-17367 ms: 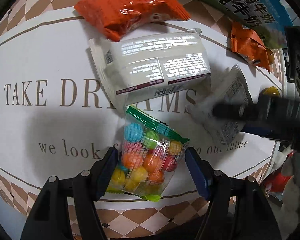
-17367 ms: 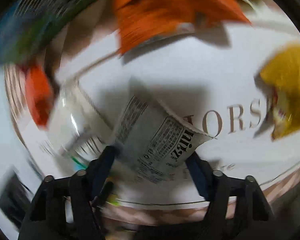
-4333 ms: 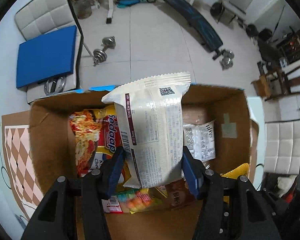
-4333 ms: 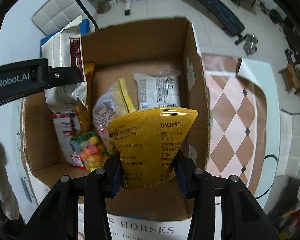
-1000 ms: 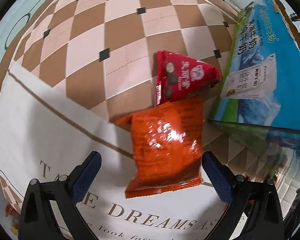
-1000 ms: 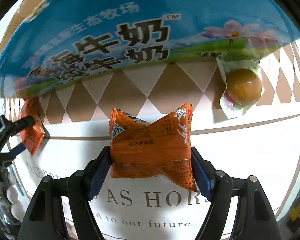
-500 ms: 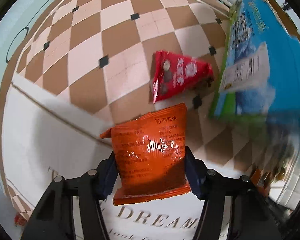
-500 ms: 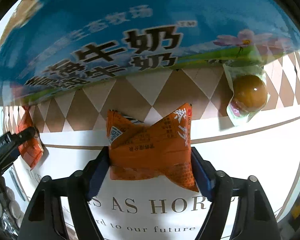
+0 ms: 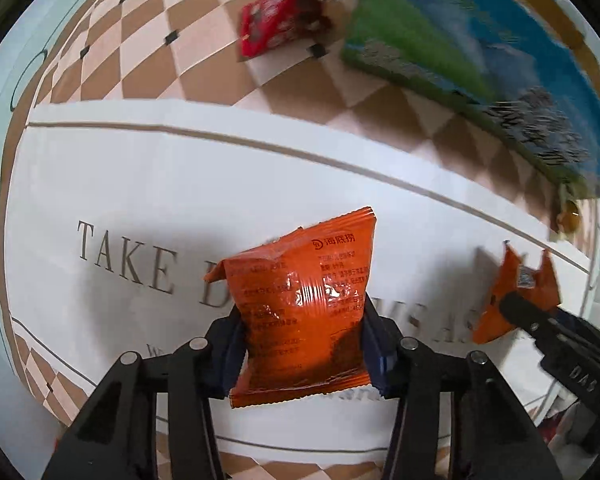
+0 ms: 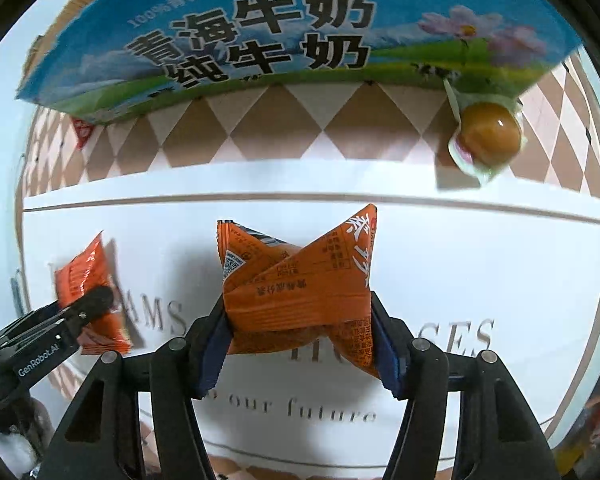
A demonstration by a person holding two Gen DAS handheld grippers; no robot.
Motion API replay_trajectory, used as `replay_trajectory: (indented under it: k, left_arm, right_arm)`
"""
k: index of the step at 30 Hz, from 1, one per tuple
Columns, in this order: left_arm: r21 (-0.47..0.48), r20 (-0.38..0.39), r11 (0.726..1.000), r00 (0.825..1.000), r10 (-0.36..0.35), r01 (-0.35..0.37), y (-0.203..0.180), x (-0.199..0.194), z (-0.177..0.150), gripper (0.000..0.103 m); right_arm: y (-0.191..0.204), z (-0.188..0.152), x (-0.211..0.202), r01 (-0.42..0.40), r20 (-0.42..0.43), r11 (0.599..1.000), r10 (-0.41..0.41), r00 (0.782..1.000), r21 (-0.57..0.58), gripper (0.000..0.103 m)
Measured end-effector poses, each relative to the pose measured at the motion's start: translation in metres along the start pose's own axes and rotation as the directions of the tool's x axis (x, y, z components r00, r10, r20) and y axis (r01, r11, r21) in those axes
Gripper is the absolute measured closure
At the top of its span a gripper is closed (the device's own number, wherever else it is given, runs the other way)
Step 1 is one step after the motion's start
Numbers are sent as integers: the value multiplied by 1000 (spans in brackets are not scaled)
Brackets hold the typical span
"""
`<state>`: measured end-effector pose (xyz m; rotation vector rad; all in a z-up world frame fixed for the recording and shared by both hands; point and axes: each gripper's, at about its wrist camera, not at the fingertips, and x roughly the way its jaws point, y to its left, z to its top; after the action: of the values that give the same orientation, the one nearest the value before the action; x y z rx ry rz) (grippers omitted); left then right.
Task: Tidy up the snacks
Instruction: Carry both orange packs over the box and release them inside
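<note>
Now pinching a flat orange snack packet (image 9: 304,312) in the left gripper (image 9: 302,346), jaws having just been closing onto both its sides, holding it upright above the white tablecloth (image 9: 140,168) with printed lettering. Likewise squeezing a crumpled orange pouch (image 10: 300,284) in the right gripper (image 10: 300,340), jaws having just been narrowing against it, keeping it off the cloth. Leaving a red packet (image 9: 274,36) lying on the checkered border near the blue-and-green milk carton (image 10: 260,28), and a sealed brown egg (image 10: 488,134) resting just beside that carton's corner.
</note>
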<state>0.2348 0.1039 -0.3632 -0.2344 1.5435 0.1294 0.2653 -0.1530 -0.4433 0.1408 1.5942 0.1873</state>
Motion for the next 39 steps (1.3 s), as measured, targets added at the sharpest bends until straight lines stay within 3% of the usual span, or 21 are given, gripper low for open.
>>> replay_trajectory:
  k: [6, 9, 16, 18, 21, 25, 32, 35, 36, 38, 39]
  left_arm:
    - [60, 83, 996, 994, -67, 62, -24, -53, 2, 56]
    - [85, 127, 990, 984, -123, 113, -32, -94, 9, 56]
    - [155, 216, 968, 949, -228, 198, -94, -156, 68, 56]
    - [169, 223, 966, 947, -233, 197, -105, -167, 93, 56]
    - [184, 238, 970, 950, -202, 160, -116, -171, 123, 56]
    - [180, 208, 978, 967, -146, 109, -120, -154, 159, 56]
    - [170, 98, 983, 992, -82, 64, -116, -103, 186, 55]
    - [138, 56, 990, 998, -38, 30, -113, -86, 189, 51]
    - [134, 42, 990, 998, -43, 37, -113, -81, 189, 49]
    - [143, 40, 989, 999, -32, 26, -116, -76, 189, 45]
    - [150, 41, 989, 999, -22, 16, -118, -75, 189, 34]
  right_arm:
    - [-12, -13, -28, -72, 42, 997, 71, 997, 20, 39]
    - [-14, -4, -54, -118, 72, 992, 116, 991, 36, 39]
    - [-24, 33, -153, -227, 235, 973, 210, 949, 49, 39]
    - [-35, 49, -184, -247, 278, 968, 225, 934, 47, 39]
    - [-30, 81, -199, -233, 323, 971, 208, 923, 42, 39]
    - [-35, 124, -195, -214, 326, 976, 187, 927, 49, 39]
    - [-40, 158, -159, -194, 263, 977, 165, 951, 86, 37]
    - [-46, 167, -131, -163, 202, 978, 136, 970, 127, 22]
    - [-48, 169, -122, -152, 173, 979, 127, 977, 137, 11]
    - [-51, 172, -112, -150, 155, 979, 129, 980, 139, 10]
    - [-52, 172, -109, -134, 145, 981, 115, 983, 137, 10]
